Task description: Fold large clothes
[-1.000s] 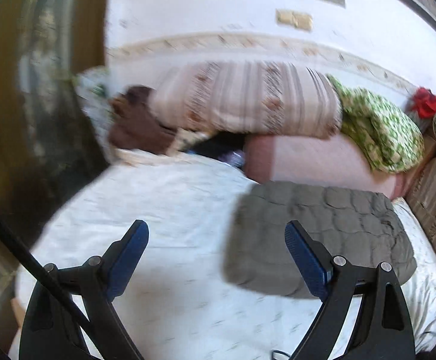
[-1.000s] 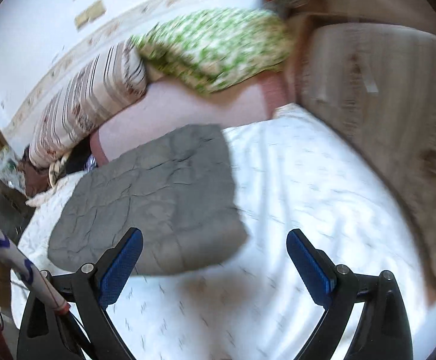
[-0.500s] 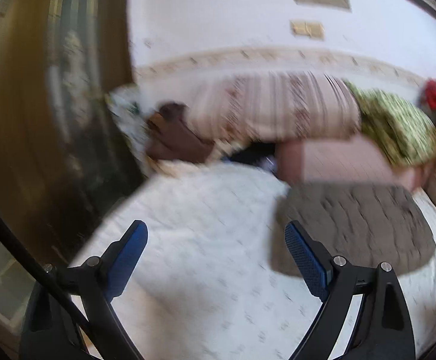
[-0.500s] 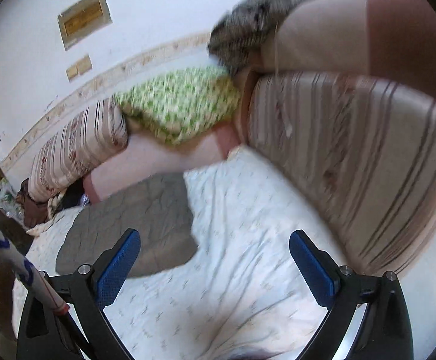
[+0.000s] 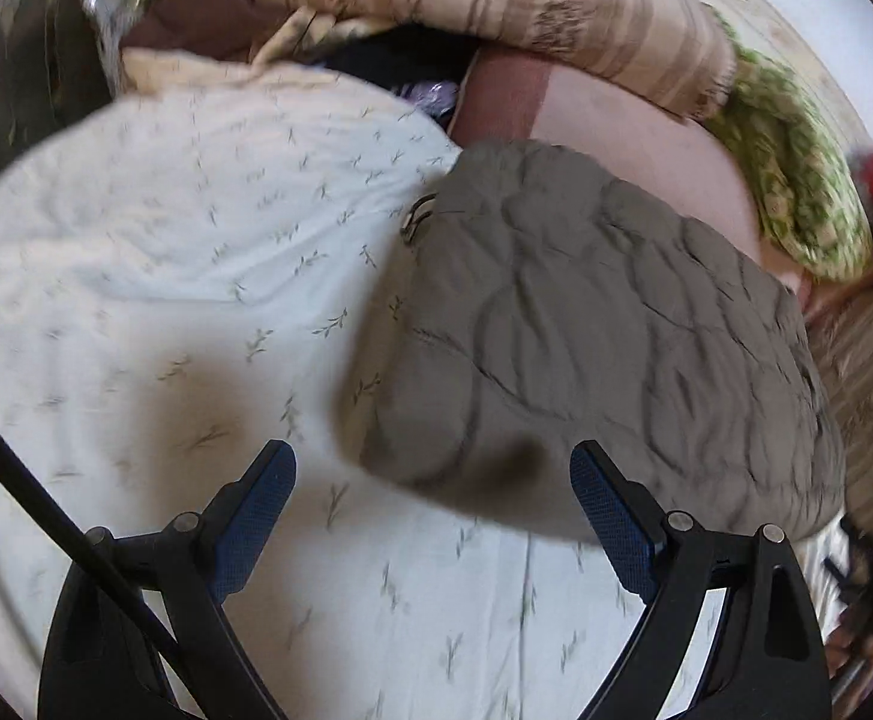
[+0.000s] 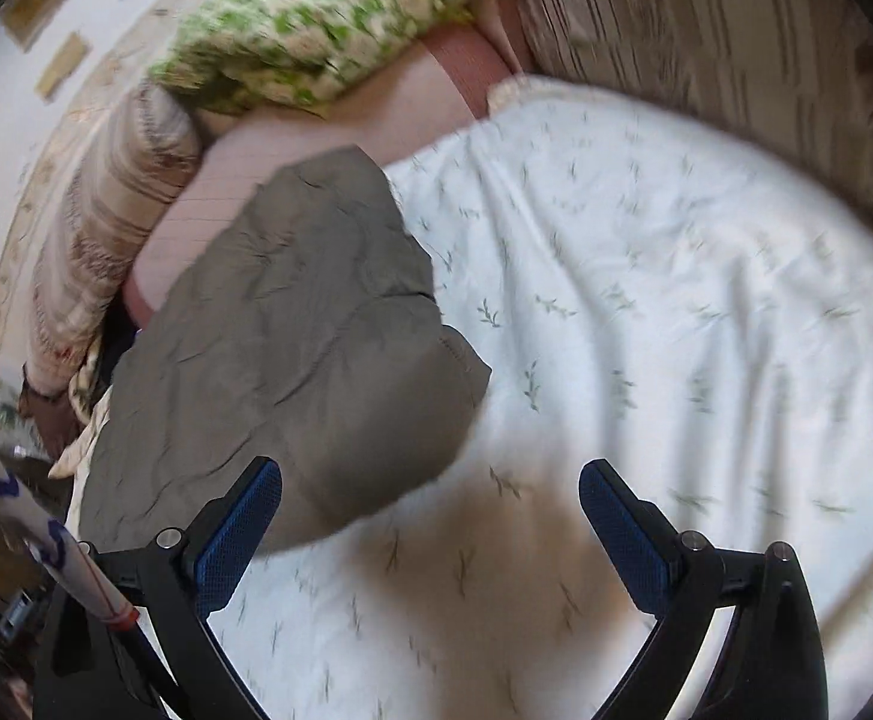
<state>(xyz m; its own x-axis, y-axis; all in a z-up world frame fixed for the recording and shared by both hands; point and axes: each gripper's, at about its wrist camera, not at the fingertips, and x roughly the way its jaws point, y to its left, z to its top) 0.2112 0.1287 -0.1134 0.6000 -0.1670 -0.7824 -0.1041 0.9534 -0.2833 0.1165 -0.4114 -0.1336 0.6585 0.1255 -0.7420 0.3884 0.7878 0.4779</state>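
Note:
A grey quilted garment (image 5: pixel 604 330) lies folded into a thick rectangle on the white leaf-print bed sheet (image 5: pixel 184 276). It also shows in the right wrist view (image 6: pixel 292 348). My left gripper (image 5: pixel 433 498) is open and empty, hovering just in front of the garment's near left corner. My right gripper (image 6: pixel 430 516) is open and empty, hovering at the garment's near right corner, its left finger (image 6: pixel 238 522) over the grey fabric edge. Neither gripper touches the garment.
Behind the garment lie a pink pillow (image 5: pixel 628 120), a striped rolled blanket (image 5: pixel 496 6) and a green patterned cloth (image 5: pixel 796 180). A striped headboard or sofa side (image 6: pixel 736 48) borders the bed on the right. A dark cupboard (image 5: pixel 22 84) stands at the left.
Both grippers have dropped and tilted down toward the bed, closing in on the near edge of the grey garment. Both stayed open. The garment has not moved.

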